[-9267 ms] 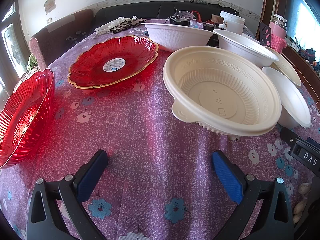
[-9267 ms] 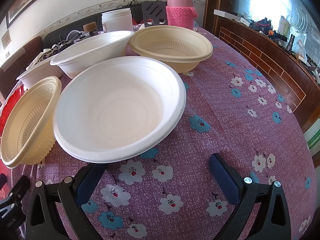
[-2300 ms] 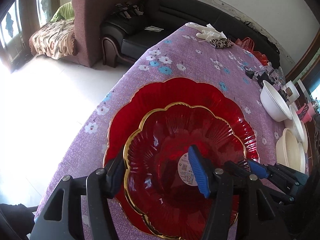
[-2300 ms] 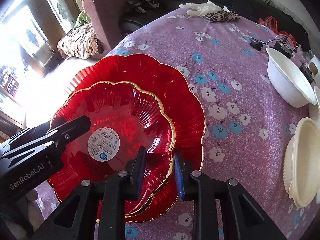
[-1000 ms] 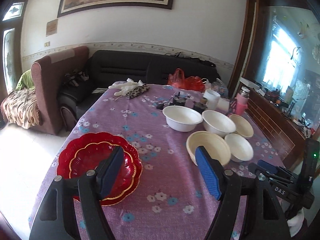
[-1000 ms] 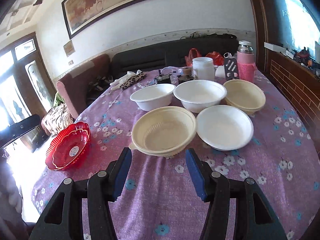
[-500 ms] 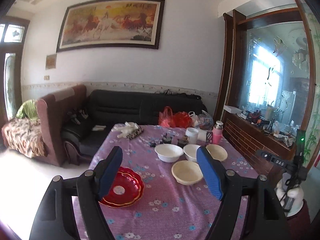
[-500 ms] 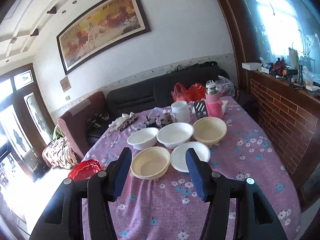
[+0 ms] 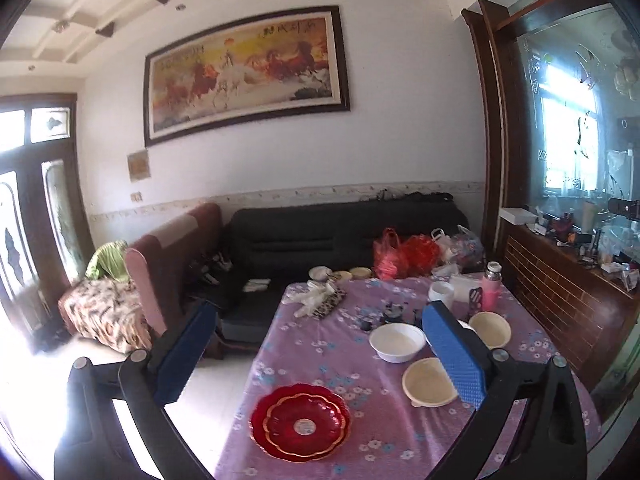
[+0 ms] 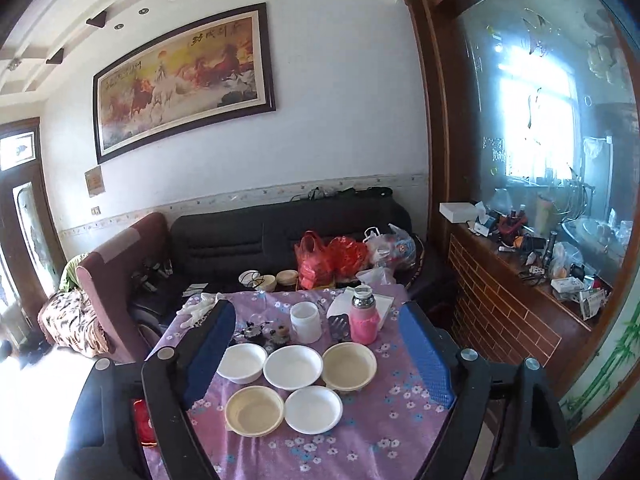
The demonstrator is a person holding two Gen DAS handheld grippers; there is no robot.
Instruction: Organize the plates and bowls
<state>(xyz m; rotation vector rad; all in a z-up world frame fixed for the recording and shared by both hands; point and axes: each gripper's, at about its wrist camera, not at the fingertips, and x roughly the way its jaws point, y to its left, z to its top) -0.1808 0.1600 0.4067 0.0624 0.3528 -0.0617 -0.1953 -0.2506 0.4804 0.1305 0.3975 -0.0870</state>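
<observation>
Both grippers gone up high since before. Left gripper (image 9: 320,356) and right gripper (image 10: 316,356) jaws opening, nothing between. Red plates (image 9: 301,423) stacked on counter (image 9: 384,440).

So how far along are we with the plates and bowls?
Done: the two red plates sit nested on the table. In hand: nothing; the left gripper and right gripper are both opening and empty, high above the table. Left: five bowls lie separate, three white and two cream.

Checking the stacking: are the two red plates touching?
Touching: the left wrist view shows the smaller red plate nested on the larger red plate.
</observation>
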